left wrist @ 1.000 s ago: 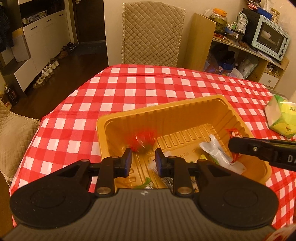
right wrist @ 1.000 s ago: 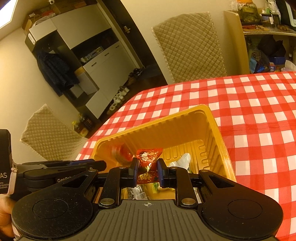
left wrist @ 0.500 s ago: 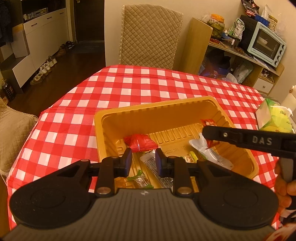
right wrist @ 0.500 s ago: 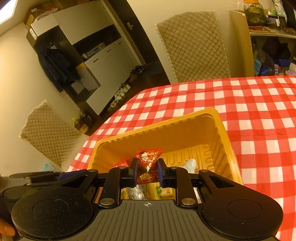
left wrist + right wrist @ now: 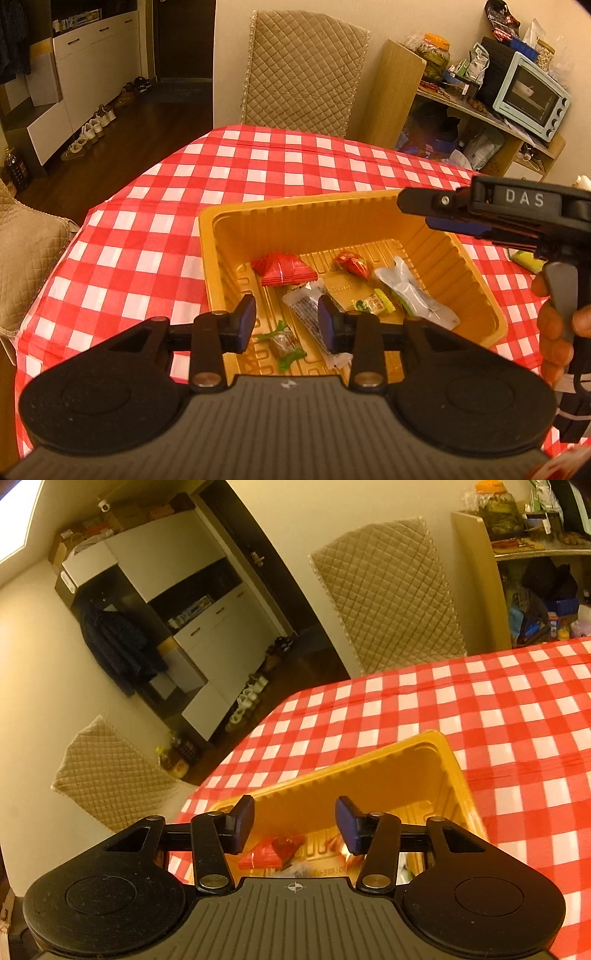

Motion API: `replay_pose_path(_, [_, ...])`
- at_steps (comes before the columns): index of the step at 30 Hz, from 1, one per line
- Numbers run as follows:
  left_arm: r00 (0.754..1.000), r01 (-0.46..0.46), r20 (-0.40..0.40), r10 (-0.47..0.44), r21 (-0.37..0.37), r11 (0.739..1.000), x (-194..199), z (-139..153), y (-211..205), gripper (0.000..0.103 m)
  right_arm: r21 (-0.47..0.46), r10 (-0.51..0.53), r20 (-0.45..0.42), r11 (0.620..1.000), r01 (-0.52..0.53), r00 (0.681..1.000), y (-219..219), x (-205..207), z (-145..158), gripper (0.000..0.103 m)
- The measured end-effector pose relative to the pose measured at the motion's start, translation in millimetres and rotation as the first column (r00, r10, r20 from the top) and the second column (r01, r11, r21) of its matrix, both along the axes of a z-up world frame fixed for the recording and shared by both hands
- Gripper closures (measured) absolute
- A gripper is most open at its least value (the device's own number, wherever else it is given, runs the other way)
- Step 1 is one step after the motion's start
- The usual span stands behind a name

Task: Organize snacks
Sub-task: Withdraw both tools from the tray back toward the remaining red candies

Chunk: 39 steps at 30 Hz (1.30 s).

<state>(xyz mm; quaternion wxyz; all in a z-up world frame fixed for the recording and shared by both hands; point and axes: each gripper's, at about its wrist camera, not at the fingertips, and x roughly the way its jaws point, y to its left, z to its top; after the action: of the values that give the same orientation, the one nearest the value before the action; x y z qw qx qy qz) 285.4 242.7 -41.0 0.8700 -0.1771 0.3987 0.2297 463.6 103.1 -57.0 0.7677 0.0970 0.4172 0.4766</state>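
Note:
A yellow plastic tray (image 5: pixel 303 210) sits on the red-and-white checked table and holds several snacks: a large red packet (image 5: pixel 282 271), a small red packet (image 5: pixel 352 263), a clear wrapped bar (image 5: pixel 312 314), a silvery pouch (image 5: pixel 413 291), a green-yellow candy (image 5: pixel 373 304) and a green-ended wrapped candy (image 5: pixel 284 341). My left gripper (image 5: pixel 286 325) is open and empty above the tray's near edge. My right gripper (image 5: pixel 295 825) is open and empty above the tray (image 5: pixel 452 760); it also shows in the left wrist view (image 5: pixel 461 208). The large red packet (image 5: pixel 273 851) lies below it.
A quilted chair (image 5: pixel 306 70) stands behind the table. Another quilted chair (image 5: pixel 26 258) is at the left. A shelf with a toaster oven (image 5: pixel 532 98) and jars is at the back right. A green packet (image 5: pixel 526 258) lies on the table right of the tray.
My right gripper opened and let go of the small red packet, which now lies in the tray. Both grippers rose and drew back a little.

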Motion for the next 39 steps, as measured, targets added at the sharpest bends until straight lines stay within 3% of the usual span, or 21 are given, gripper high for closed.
replay_pose_path(4, [1.000, 0.009, 0.017, -0.009, 0.001, 1.000, -7, 4, -6, 0.063, -0.018, 0.002, -0.001, 1.000, -0.002, 1.000, -14, -7, 1, 0.051])
replay_pose_path(18, [0.995, 0.062, 0.073, -0.063, 0.017, 0.998, -40, 28, -37, 0.038, -0.011, -0.043, 0.013, 0.999, 0.044, 0.999, -87, -50, 18, 0.019])
replay_pose_path(29, [0.990, 0.119, 0.069, -0.121, 0.033, 0.992, -89, 44, -72, 0.034, 0.000, -0.137, 0.061, 0.991, 0.137, 0.989, -150, -114, 45, 0.012])
replay_pose_path(39, [0.984, 0.147, 0.103, -0.147, 0.006, 0.989, -153, 56, -101, 0.033, -0.060, -0.217, 0.083, 0.973, 0.222, 0.973, -194, -179, 55, 0.011])
